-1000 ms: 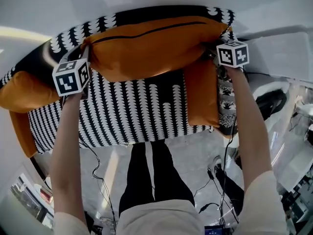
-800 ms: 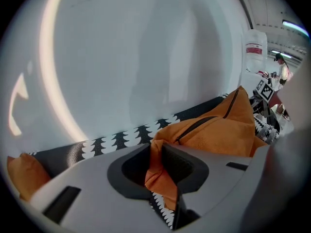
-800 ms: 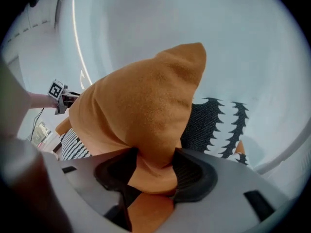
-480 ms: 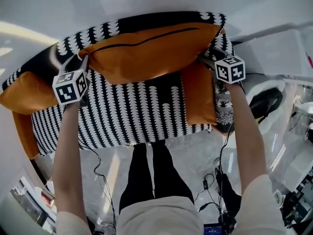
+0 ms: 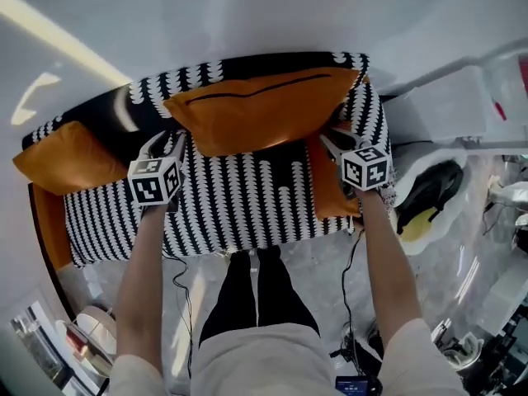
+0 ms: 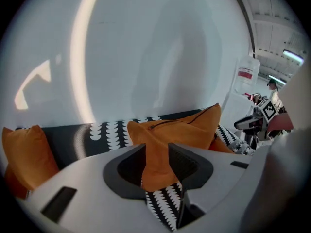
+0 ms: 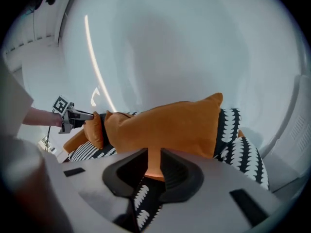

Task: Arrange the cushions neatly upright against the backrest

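- Large orange cushion (image 5: 264,106): standing on its long edge on the seat, leaning against the backrest (image 5: 157,85) of the black-and-white patterned sofa (image 5: 239,205); zip running near its upper edge.
- Left gripper (image 5: 167,143): hovering just beside the cushion's lower left corner; jaws standing apart, pressing on nothing; the orange corner showing in the gap.
- Right gripper (image 5: 330,140): hovering just beside the lower right corner; jaws closing, a narrow gap remaining; orange fabric showing through it, not visibly pinched.
- Second orange cushion (image 5: 70,159): lying at the sofa's left end.
- Third orange cushion (image 5: 326,184): resting at the right end, beneath the right gripper.
- Cables (image 5: 177,279): trailing across the floor.
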### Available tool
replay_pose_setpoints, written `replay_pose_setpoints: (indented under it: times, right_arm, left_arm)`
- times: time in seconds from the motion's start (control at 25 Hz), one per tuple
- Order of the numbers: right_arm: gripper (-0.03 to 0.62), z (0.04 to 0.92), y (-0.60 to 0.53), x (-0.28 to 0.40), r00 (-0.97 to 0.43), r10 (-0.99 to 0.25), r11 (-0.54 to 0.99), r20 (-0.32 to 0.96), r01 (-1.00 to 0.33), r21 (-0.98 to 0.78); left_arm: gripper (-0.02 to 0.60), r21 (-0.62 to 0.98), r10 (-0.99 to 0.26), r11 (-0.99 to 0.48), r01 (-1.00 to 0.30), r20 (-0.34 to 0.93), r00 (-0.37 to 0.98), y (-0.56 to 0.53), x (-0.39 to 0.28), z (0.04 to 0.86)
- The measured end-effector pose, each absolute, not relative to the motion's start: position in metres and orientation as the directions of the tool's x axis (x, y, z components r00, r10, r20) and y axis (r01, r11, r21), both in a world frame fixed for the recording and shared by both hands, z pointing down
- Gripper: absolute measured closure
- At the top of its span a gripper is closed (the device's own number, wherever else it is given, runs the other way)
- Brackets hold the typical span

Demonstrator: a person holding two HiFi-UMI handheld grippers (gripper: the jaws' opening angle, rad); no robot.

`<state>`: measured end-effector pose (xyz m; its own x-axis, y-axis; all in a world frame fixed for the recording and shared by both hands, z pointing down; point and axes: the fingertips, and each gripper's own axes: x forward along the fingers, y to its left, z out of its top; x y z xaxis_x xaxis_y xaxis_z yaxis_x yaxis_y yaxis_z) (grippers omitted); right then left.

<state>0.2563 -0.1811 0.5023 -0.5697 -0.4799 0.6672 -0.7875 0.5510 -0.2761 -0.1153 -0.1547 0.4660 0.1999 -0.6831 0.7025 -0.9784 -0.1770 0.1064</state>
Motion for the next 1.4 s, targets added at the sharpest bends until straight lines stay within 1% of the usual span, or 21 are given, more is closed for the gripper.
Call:
replay_pose_setpoints:
  times: [0.04, 0.12, 0.16, 0.28, 0.4, 0.64, 0.84, 1.0, 1.28, 1.4]
  right_arm:
    - [0.511, 0.494, -0.171, 0.248, -0.577, -0.484, 0.552, 0.658, -0.785, -0.282]
    - [0.543, 0.477, -0.146, 0.233, -0.593, -0.493, 0.55, 0.636, -0.78, -0.3]
    - [0.553, 0.467, -0.133, 0.226, -0.602, -0.5, 0.544, 0.623, -0.778, -0.315]
    - [0.569, 0.437, -0.087, 0.207, -0.622, -0.518, 0.52, 0.587, -0.774, -0.361]
    - [0.571, 0.404, -0.047, 0.188, -0.634, -0.537, 0.516, 0.556, -0.769, -0.379]
    - [0.571, 0.347, 0.019, 0.156, -0.626, -0.589, 0.509, 0.512, -0.779, -0.367]
    - [0.571, 0.31, 0.061, 0.134, -0.654, -0.581, 0.563, 0.484, -0.752, -0.341]
    - [0.571, 0.285, 0.089, 0.12, -0.699, -0.575, 0.606, 0.425, -0.713, -0.353]
    - [0.569, 0.251, 0.154, 0.124, -0.768, -0.545, 0.679, 0.338, -0.64, -0.36]
    - [0.57, 0.246, 0.192, 0.136, -0.784, -0.526, 0.706, 0.328, -0.618, -0.346]
  left_arm:
    - [0.435, 0.122, -0.684, -0.182, -0.976, 0.697, 0.215, -0.147, -0.112, 0.462]
    - [0.503, 0.137, -0.686, -0.205, -0.969, 0.686, 0.242, -0.128, -0.105, 0.453]
    - [0.52, 0.144, -0.684, -0.223, -0.964, 0.681, 0.26, -0.117, -0.101, 0.448]
    - [0.538, 0.179, -0.672, -0.276, -0.944, 0.667, 0.323, -0.081, -0.092, 0.432]
    - [0.561, 0.183, -0.664, -0.315, -0.931, 0.658, 0.354, -0.052, -0.086, 0.417]
    - [0.563, 0.206, -0.668, -0.36, -0.91, 0.624, 0.405, -0.003, -0.077, 0.378]
    - [0.563, 0.228, -0.673, -0.382, -0.895, 0.596, 0.439, 0.035, -0.059, 0.352]
    - [0.563, 0.241, -0.695, -0.392, -0.888, 0.554, 0.458, 0.066, -0.041, 0.329]
    - [0.563, 0.221, -0.729, -0.399, -0.89, 0.512, 0.454, 0.148, -0.004, 0.291]
    - [0.563, 0.221, -0.755, -0.36, -0.906, 0.501, 0.422, 0.199, -0.001, 0.276]
